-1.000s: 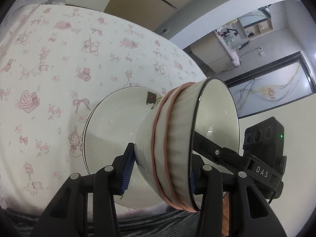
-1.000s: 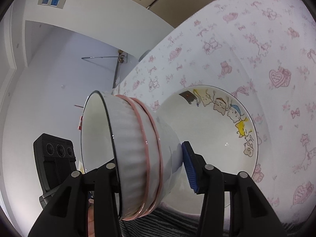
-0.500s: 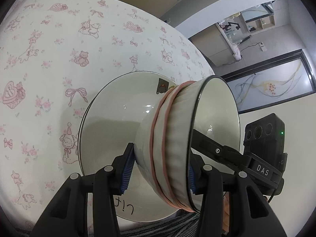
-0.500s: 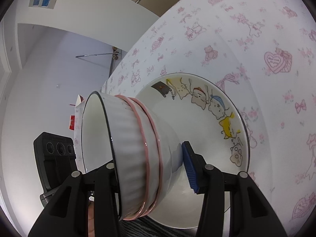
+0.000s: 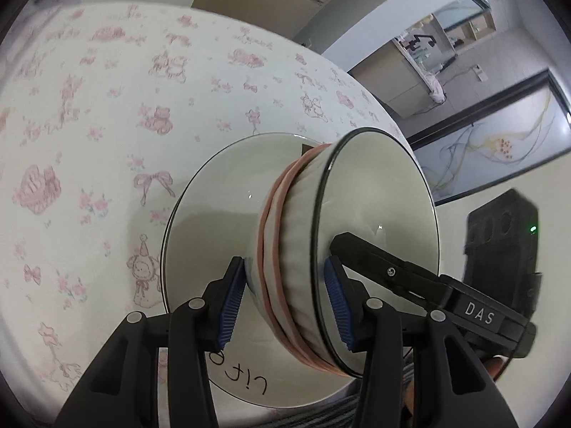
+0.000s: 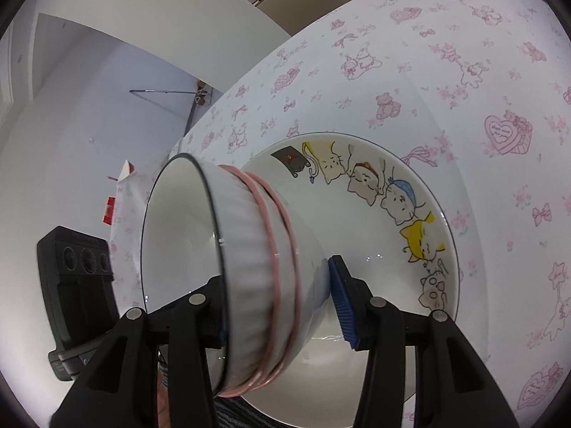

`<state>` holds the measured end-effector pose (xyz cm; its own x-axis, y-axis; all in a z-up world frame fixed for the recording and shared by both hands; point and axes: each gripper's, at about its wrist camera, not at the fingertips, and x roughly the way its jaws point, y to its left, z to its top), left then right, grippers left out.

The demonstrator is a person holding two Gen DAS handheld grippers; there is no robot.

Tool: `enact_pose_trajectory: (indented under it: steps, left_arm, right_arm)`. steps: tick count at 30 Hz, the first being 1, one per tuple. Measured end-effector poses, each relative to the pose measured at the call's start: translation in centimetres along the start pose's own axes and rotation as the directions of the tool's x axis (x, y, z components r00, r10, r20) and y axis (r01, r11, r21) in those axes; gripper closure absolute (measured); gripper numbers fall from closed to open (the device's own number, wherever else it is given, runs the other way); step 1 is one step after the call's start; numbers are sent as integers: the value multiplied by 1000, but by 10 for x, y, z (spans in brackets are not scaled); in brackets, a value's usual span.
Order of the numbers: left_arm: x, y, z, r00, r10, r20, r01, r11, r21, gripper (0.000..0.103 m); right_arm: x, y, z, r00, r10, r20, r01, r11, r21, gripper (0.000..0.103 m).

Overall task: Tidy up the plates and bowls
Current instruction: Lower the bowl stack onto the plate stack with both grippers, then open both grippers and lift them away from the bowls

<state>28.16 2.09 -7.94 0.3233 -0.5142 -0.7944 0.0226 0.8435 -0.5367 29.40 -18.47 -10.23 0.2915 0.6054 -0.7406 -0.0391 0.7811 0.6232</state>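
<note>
Both claws grip one ribbed white bowl (image 5: 303, 271) between us: our left gripper (image 5: 285, 306) pinches its wall, one blue pad inside the rim and one on the outer ribs, and our right gripper (image 6: 282, 306) clamps the opposite side the same way. We see the bowl (image 6: 246, 267) tipped on its side, two pink bands around it, held just over a wide white plate (image 6: 374, 214) painted with cartoon cats. That plate (image 5: 214, 214) lies on a tablecloth (image 5: 107, 107) printed with pink bears, bows and hearts. Whether bowl and plate touch, we cannot tell.
</note>
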Motion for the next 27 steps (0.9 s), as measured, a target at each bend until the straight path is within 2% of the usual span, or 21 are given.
enact_pose_trajectory:
  steps: [3,6,9,11,12,14,15,18,20,21,22,23,24,25,27]
  left_arm:
    - [-4,-8,-1,999,47,28,-48,998,33,55]
    - [-9,-13,-2,994,102,49,-105,993,49,55]
    - [-26,-19,-5,982,138,131,-150,985,87,54]
    - [-42,-27,-11,964,159,215,-190,973,131,46]
    - [-51,-33,-15,946,185,268,-233,959,160,41]
    - [-65,-43,-23,913,216,347,-296,935,197,41]
    - [-76,-49,-30,888,219,403,-324,922,212,41]
    - [-102,-57,-44,849,184,496,-336,911,237,41]
    - [-118,-63,-56,813,170,557,-353,904,240,39]
    - [-128,-66,-66,780,166,603,-375,896,239,34]
    - [-135,-68,-73,757,158,634,-389,888,243,29]
    - [-142,-69,-81,731,148,666,-402,882,247,27]
    - [-150,-69,-92,695,132,707,-416,876,245,22]
    - [-156,-68,-99,668,120,734,-423,873,242,16]
    - [-170,-64,-116,610,95,786,-433,871,231,15]
  right_arm:
    - [-15,15,-2,993,-83,80,88,994,-58,56]
    - [-33,28,0,980,-132,150,147,985,-87,47]
    - [-48,39,-3,964,-173,200,202,970,-134,45]
    - [-60,46,-10,944,-200,264,247,956,-160,42]
    - [-68,48,-14,931,-206,303,266,949,-170,41]
    - [-82,52,-21,908,-208,365,291,938,-189,40]
    - [-88,56,-26,897,-204,391,300,932,-204,38]
    - [-109,70,-40,876,-170,451,310,915,-258,36]
    - [-121,78,-50,849,-156,505,328,905,-272,35]
    - [-130,81,-57,827,-145,543,338,900,-274,33]
    - [-136,84,-62,804,-137,579,349,897,-272,32]
    - [-143,86,-70,772,-131,622,366,891,-267,31]
    - [-149,88,-77,742,-124,659,383,885,-265,26]
    - [-154,89,-83,716,-113,689,395,879,-266,19]
    - [-162,93,-97,673,-102,732,424,864,-270,18]
